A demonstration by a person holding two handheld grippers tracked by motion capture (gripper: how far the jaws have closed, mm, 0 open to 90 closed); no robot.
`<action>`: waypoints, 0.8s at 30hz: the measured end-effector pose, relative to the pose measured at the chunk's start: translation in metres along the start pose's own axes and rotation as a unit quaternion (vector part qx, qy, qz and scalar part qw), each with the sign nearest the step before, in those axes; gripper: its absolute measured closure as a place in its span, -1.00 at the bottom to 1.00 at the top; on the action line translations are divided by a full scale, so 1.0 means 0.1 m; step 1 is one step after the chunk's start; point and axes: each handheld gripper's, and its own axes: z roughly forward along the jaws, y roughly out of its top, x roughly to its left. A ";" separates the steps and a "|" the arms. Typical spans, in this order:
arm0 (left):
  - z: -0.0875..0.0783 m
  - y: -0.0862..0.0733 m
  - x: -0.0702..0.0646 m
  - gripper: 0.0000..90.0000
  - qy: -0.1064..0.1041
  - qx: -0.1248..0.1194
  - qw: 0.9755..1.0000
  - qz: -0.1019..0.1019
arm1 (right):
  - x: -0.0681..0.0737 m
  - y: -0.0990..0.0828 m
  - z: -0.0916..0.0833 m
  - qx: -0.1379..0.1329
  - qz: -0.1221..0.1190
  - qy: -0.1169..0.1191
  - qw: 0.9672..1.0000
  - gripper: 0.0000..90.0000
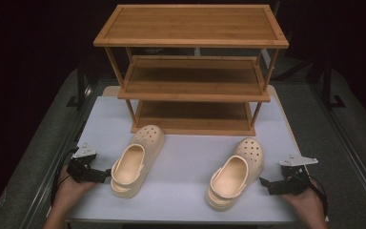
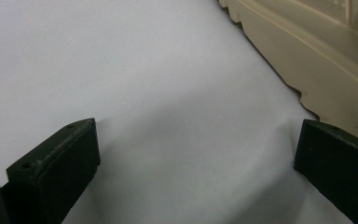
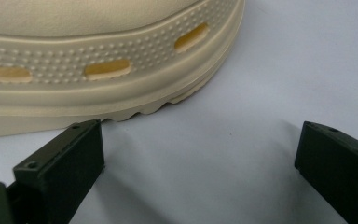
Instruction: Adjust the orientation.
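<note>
A: Both hands sat at the near edge of the white tabletop (image 1: 186, 157). Left hand-held gripper (image 1: 106, 175) — jaws?
B: Spread wide, nothing btwn them; left clog (image 1: 134, 160) just beside its tip, not touching.
A: Right hand-held gripper (image 1: 265, 184)?
B: Also spread, empty. Right clog (image 1: 234, 171) just ahead of it, sole close to one jaw. Wooden shoe rack (image 1: 193, 67) stood well beyond both clogs.

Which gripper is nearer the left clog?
Left. The left gripper sits right beside the left clog at its heel end, jaws open on bare table. The right gripper is across the table, by the right clog.
</note>
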 end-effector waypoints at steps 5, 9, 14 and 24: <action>0.00 0.00 0.00 -1.00 0.000 0.000 1.000 0.000 | 0.01 0.00 0.00 -0.001 0.001 -0.003 1.000 -0.98; 0.00 0.00 0.00 -1.00 0.000 -0.001 1.000 0.000 | 0.01 -0.01 -0.03 -0.006 0.001 -0.001 1.000 -0.79; 0.00 0.00 0.00 -1.00 0.000 0.000 1.000 0.000 | 0.02 0.01 -0.12 -0.022 0.000 0.008 1.000 -0.08; 0.00 0.00 0.00 -1.00 0.000 0.001 1.000 0.000 | -0.04 0.17 -0.24 -0.039 -0.001 0.027 0.999 1.00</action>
